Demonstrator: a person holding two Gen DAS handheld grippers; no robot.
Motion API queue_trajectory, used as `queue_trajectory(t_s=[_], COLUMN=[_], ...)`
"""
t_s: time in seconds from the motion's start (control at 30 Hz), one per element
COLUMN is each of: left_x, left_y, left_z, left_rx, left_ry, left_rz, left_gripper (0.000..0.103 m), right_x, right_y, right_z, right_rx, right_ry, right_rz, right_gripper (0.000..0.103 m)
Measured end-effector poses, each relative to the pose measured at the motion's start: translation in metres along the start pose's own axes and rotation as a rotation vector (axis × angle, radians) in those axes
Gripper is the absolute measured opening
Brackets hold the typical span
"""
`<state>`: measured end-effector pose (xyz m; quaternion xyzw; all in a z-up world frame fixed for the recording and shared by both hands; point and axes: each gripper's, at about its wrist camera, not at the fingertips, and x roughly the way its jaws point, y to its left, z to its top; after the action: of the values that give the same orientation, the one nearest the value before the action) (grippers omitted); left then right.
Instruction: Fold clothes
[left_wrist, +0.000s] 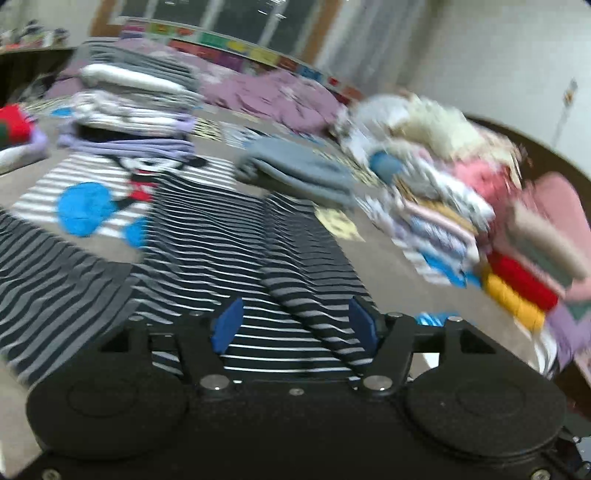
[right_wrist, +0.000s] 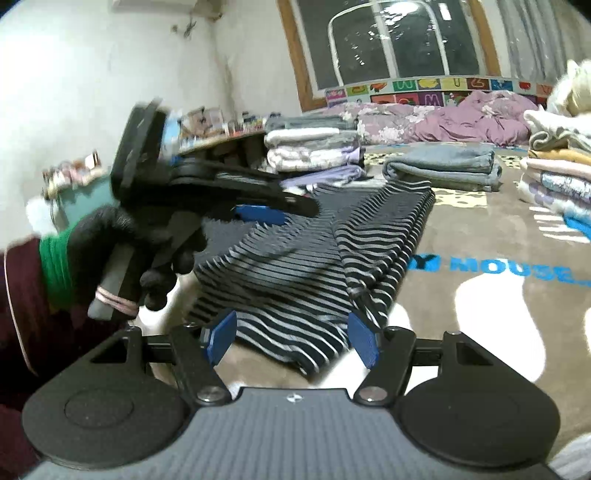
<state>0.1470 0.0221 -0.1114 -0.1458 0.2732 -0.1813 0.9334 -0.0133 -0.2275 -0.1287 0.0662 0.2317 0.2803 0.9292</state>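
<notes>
- Two tools show; in the right wrist view our left tool (right_wrist: 258, 212), blurred, juts from a black-gloved hand (right_wrist: 147, 251).
- The striped garment (right_wrist: 314, 258) lies flat on the blanket (right_wrist: 480, 314), its near end hidden under our right tool (right_wrist: 291, 338).
- Both tools stand apart, gripping nothing.
- Folded stacks (left_wrist: 461, 206) smear at the right in the left wrist view.
</notes>
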Motion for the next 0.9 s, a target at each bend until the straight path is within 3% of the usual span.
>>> queue_trajectory(t_s=[0.3, 0.47, 0.67, 0.9], left_x=[-0.061, -0.084, -0.091, -0.074], left_y=[0.104, 0.157, 0.206, 0.241], left_z=[-0.001, -0.011, -0.021, -0.005], left_rx=[-0.303, -0.485, -0.696, -0.799], left_ry=[-0.124, -0.167, -0.217, -0.294], left_rz=[0.184, 0.251, 0.240, 0.214], left_gripper=[0.064, 0.064, 0.064, 0.058], right_x=[0.026, 0.044, 0.062, 0.063], right_y=[-0.007, -0.005, 0.003, -0.008], right_z=[0.006, 0.007, 0.003, 0.003], right_rx=[0.172, 0.201, 0.177, 0.222], right_ry=[-0.035, -0.036, -0.003, -0.032], right_rz=[0.086, 0.110, 0.128, 0.123], right_gripper=[0.067, 0.067, 0.067, 0.067])
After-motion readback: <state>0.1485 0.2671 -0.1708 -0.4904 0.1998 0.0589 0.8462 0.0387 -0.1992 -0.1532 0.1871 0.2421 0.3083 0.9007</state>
